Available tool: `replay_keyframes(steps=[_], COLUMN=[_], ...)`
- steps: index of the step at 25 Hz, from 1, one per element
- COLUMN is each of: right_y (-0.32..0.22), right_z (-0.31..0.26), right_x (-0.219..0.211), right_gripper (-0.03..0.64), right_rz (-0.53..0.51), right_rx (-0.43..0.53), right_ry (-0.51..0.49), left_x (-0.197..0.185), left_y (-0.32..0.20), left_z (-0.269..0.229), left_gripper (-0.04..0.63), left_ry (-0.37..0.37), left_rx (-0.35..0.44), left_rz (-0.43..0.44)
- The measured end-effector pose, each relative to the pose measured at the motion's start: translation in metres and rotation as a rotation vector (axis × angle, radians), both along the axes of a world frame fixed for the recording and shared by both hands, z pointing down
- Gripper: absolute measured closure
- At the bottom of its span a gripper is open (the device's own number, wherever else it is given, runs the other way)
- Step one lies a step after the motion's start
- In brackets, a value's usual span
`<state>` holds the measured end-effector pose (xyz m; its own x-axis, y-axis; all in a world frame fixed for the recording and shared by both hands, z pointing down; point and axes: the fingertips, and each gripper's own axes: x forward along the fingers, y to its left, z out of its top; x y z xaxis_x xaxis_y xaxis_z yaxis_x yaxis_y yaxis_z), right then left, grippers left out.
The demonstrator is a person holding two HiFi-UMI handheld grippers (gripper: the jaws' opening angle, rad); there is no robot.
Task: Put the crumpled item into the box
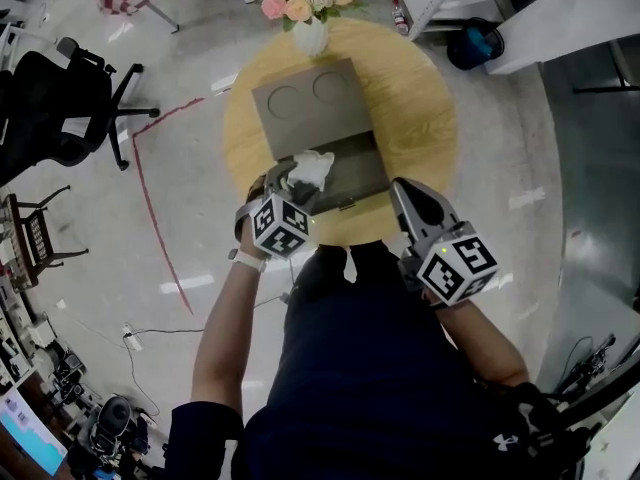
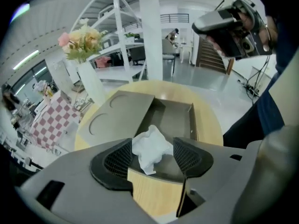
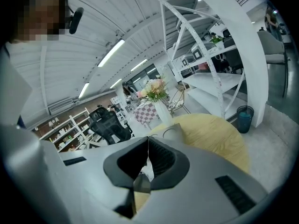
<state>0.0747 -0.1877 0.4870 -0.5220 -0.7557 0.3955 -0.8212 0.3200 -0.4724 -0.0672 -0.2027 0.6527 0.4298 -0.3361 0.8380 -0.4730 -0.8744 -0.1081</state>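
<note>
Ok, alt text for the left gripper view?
Left gripper open around crumpled paper, over an open grey box on a round wooden table. A flower vase stands behind the box; the right gripper shows top right.

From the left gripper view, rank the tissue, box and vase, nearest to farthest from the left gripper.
1. Tissue, between the open jaws.
2. Box, just behind the tissue.
3. Vase, far left, beyond the box.
</note>
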Motion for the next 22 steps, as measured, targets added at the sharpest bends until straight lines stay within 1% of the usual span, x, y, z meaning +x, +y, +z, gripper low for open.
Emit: replay_keyframes(steps=[2,4,5,6,9,12,14,16,20,22], right_y=[0.004,0.007,0.009,0.010,0.010,0.011,0.011,0.010,0.006,0.004], right_z=[-0.002,-0.004,-0.006,-0.007,-0.014,-0.022,-0.027,-0.034,-0.054,-0.064], right_x=[0.001,0.002,0.002,0.003,0.007,0.006,0.005,0.002,-0.004,-0.007], right_gripper=[0.603,0.603,0.603,0.603,0.603,0.603,0.603,0.603,0.603,0.603], right_rz=[-0.004,-0.005,-0.004,-0.004,-0.005,-0.014,-0.023,-0.032,-0.043,-0.049], right_rx=[0.006,0.012,0.016,0.021,0.039,0.060,0.075,0.093,0.138,0.164], right_ry=[-0.002,-0.005,-0.006,-0.007,-0.007,-0.006,-0.006,-0.009,-0.014,-0.015], left_x=[0.000,-0.001,-0.001,-0.002,-0.003,-0.001,0.001,0.003,0.007,0.006], left_y=[-0.001,-0.004,-0.006,-0.007,-0.009,-0.008,-0.004,0.002,0.015,0.017], left_z=[-0.018,-0.042,-0.056,-0.071,-0.114,-0.158,-0.185,-0.210,-0.245,-0.261], left_gripper=[0.311,0.313,0.329,0.360,0.393,0.431,0.445,0.467,0.503,0.516], left_ry=[0.043,0.095,0.126,0.157,0.253,0.350,0.410,0.465,0.558,0.607], left_rx=[0.033,0.096,0.137,0.173,0.247,0.324,0.366,0.395,0.407,0.429], left_rz=[-0.050,-0.101,-0.127,-0.151,-0.217,-0.254,-0.270,-0.285,-0.286,-0.309])
